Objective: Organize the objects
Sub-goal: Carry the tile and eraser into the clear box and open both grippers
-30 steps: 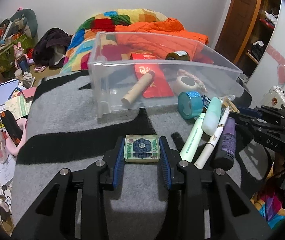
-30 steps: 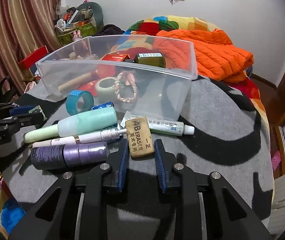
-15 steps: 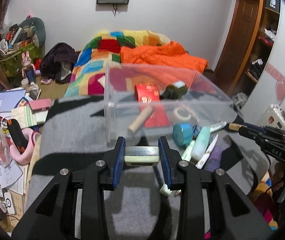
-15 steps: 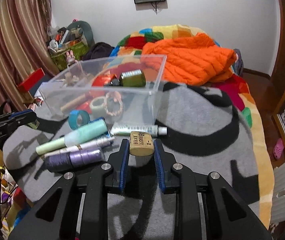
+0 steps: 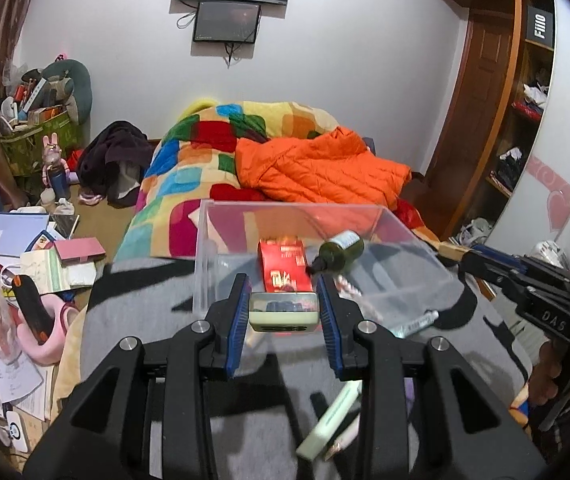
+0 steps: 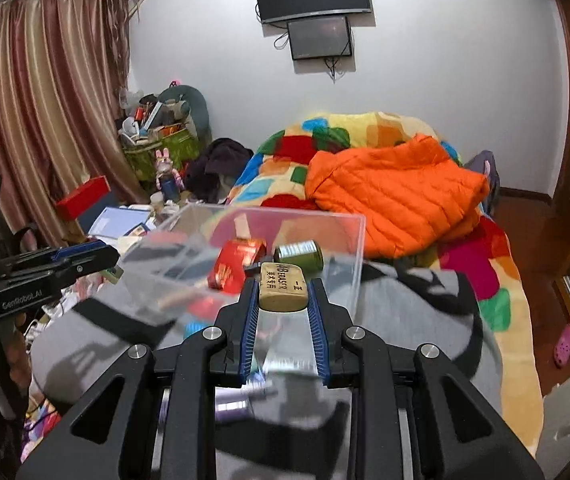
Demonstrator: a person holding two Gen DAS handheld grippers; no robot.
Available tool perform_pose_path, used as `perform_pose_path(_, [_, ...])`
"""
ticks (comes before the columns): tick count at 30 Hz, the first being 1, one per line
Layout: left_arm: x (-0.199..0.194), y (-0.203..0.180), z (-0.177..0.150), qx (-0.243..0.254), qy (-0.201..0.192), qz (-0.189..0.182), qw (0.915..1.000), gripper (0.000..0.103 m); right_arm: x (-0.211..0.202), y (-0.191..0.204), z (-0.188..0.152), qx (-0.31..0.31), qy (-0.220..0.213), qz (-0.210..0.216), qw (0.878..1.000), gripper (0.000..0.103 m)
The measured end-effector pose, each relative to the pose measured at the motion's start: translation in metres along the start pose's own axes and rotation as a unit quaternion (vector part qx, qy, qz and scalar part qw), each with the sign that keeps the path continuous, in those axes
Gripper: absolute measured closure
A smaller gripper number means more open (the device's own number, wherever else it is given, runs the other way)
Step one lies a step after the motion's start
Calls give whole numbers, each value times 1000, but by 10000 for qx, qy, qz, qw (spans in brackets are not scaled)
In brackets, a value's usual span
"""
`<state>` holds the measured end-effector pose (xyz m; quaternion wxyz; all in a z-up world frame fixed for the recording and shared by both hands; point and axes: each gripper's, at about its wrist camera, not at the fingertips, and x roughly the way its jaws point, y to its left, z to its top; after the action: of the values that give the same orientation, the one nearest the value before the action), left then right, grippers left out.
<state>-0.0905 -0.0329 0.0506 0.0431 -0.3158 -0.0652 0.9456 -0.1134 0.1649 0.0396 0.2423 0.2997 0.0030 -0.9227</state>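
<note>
Item 1, my left gripper [image 5: 283,312]: jaws narrowed onto a small flat tin [image 5: 283,314] with a pale green body, seen edge-on, both blue pads [image 5: 238,322] pressing its short ends. I carried it clear of the grey and black blanket [image 5: 133,320], level with the near wall of the clear plastic bin [image 5: 205,256].

Item 2, the bin itself: open-topped, resting on the blanket ahead of both my grippers. Already inside I counted a red box [image 5: 283,264], a dark green bottle [image 5: 339,254] lying on its side, and a pale roll or tube further down, blurred in the right wrist view.

Item 3, left on the blanket outside the bin: a pale green tube [image 5: 331,420] below my left jaws, a white tube [image 5: 417,322] by the bin's near wall, and a purple container [image 6: 237,402] partly hidden under my right jaws. A blue object by the bin was too blurred to name.

Item 4, my right gripper [image 6: 283,308]: jaws drawn close on a tan eraser [image 6: 283,292] printed "4B ERASER", pads on its two sides, held above the blanket just before the bin's near rim.

Reckoning: the task stood partly done. Several things were binned, two were in hand and not yet over the opening, and at least three waited on the blanket. Next, as I judged it, both loads wanted carrying past the rim and releasing inside
</note>
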Motion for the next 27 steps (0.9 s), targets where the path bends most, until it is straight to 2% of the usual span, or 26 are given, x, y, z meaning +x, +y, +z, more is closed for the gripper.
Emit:
perform_pose_path(6, [19, 2, 10, -73, 43, -67, 9999, 70, 27, 6, 11, 65, 95, 99, 9999, 81])
perform_pose_path(16, [71, 3, 6, -150, 570, -108, 9982, 70, 79, 7, 10, 50, 696, 100, 9975, 81])
perform_pose_path(21, [78, 2, 3, -147, 658, -192, 9975, 70, 89, 11, 3, -62, 916, 181, 9956, 81])
perform_pose_path(25, [73, -1, 4, -49, 593, -194, 9980, 69, 86, 17, 1, -266, 869, 21, 9959, 80])
perform_pose_path(27, [71, -3, 4, -14, 576, -204, 9981, 69, 84, 18, 2, -287, 875, 60, 9957, 77])
